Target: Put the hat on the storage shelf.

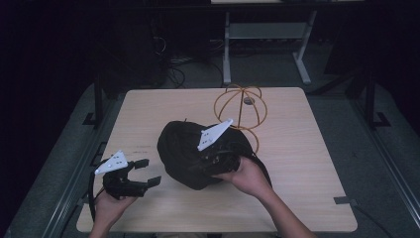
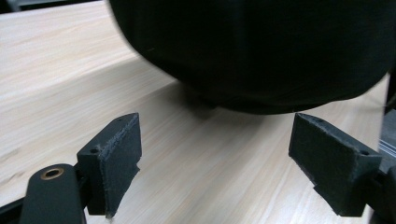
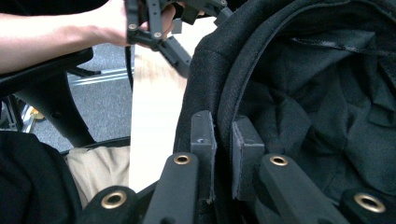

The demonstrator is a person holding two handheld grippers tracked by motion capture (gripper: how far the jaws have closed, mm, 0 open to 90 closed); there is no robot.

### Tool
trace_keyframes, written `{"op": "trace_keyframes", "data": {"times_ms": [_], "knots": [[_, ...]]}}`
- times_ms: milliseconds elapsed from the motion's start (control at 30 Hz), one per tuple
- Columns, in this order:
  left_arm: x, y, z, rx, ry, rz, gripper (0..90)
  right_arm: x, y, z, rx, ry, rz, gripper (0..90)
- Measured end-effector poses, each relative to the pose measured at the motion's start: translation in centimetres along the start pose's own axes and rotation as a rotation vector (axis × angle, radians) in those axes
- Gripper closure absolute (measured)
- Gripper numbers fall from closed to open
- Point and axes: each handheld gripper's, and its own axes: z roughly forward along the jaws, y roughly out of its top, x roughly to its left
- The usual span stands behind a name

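Note:
A black fabric hat (image 1: pixel 185 148) is tipped on the wooden table (image 1: pixel 297 163), its rim held up from the right. My right gripper (image 1: pixel 221 159) is shut on that rim; in the right gripper view the two pads (image 3: pixel 201 135) pinch the dark brim, and the hat's lining (image 3: pixel 308 98) lies beyond my right gripper (image 3: pixel 224 140). My left gripper (image 1: pixel 149 171) hangs open near the table's front left, a short way left of the hat. In the left gripper view, my left gripper (image 2: pixel 217 137) has bare table between its jaws and the hat (image 2: pixel 261 51) just ahead.
A gold wire hat stand (image 1: pixel 241 108) rises behind the hat at the table's far middle. Table legs and cables show on the dark floor beyond. In the right gripper view, the other hand and its gripper (image 3: pixel 156 28) are at the top left.

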Motion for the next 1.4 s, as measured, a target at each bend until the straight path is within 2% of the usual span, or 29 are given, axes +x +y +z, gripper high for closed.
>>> {"op": "trace_keyframes", "data": {"times_ms": [33,67,167,200,233,267,300,333,367,400,467,567,633,833,900,933,967,1100,1233,1367,1400], "knots": [[0.0,0.0,0.0,0.000,0.000,0.000,16.3,0.0,0.0,0.0,0.000,0.000,0.000,81.5],[-0.3,0.4,0.3,-0.015,-0.027,0.004,16.0,-0.2,0.0,0.0,-0.003,0.000,0.011,81.6],[-0.8,0.9,0.6,-0.022,-0.041,0.013,13.7,-0.4,0.1,0.1,-0.007,0.002,0.016,81.6],[-1.0,1.3,1.1,-0.019,-0.073,0.025,13.7,-0.7,0.2,0.1,-0.014,0.000,0.019,81.6],[-1.0,1.3,1.1,-0.019,-0.073,0.025,13.7,-0.7,0.2,0.1,-0.014,0.000,0.019,81.6],[-1.1,1.6,1.6,-0.022,-0.104,0.026,13.7,-0.8,0.4,0.1,-0.013,0.004,0.024,81.6],[-1.1,1.6,1.6,-0.022,-0.104,0.026,13.7,-0.8,0.5,0.1,-0.019,0.003,0.028,81.6],[-1.0,1.6,2.1,-0.035,-0.148,0.021,13.7,-0.9,0.6,0.1,-0.021,0.004,0.022,81.6],[-0.9,1.7,2.3,-0.042,-0.155,0.014,13.9,-0.9,0.7,0.0,-0.027,0.005,0.022,81.6],[-0.9,1.7,2.5,-0.048,-0.142,0.025,14.1,-0.9,0.8,0.0,-0.033,0.006,0.021,81.6],[-0.6,1.8,2.6,-0.064,-0.133,0.017,14.8,-0.9,1.0,-0.2,-0.043,0.018,0.024,81.6],[-0.3,2.0,2.8,-0.073,-0.148,-0.001,17.3,-1.0,1.0,-0.2,-0.055,0.029,0.022,81.7],[-0.2,2.2,3.0,-0.071,-0.162,-0.002,21.6,-0.9,1.0,-0.2,-0.054,0.037,0.026,81.8],[-0.2,2.8,3.4,-0.079,-0.185,0.031,44.8,-0.8,1.2,0.3,-0.046,0.064,0.028,81.8],[-0.3,2.8,3.3,-0.081,-0.186,0.037,47.9,-0.8,1.3,0.4,-0.048,0.064,0.022,81.9],[-0.3,2.9,3.2,-0.091,-0.193,0.040,57.3,-0.7,1.4,0.3,-0.052,0.064,0.023,81.9],[-0.3,2.9,3.2,-0.091,-0.193,0.040,62.3,-0.7,1.4,0.3,-0.052,0.064,0.023,81.9],[-0.2,3.2,2.9,-0.093,-0.199,0.037,77.6,-0.6,1.6,0.4,-0.054,0.069,0.023,81.8],[-0.2,3.3,2.5,-0.107,-0.197,0.040,82.5,-0.6,1.6,0.5,-0.060,0.081,0.028,81.6],[-0.2,3.7,1.9,-0.107,-0.185,0.050,83.7,-0.9,1.5,0.1,-0.102,0.083,0.039,81.3],[-0.2,4.3,1.4,-0.110,-0.178,0.059,83.7,-1.0,1.5,-0.1,-0.117,0.083,0.044,81.2]]}}
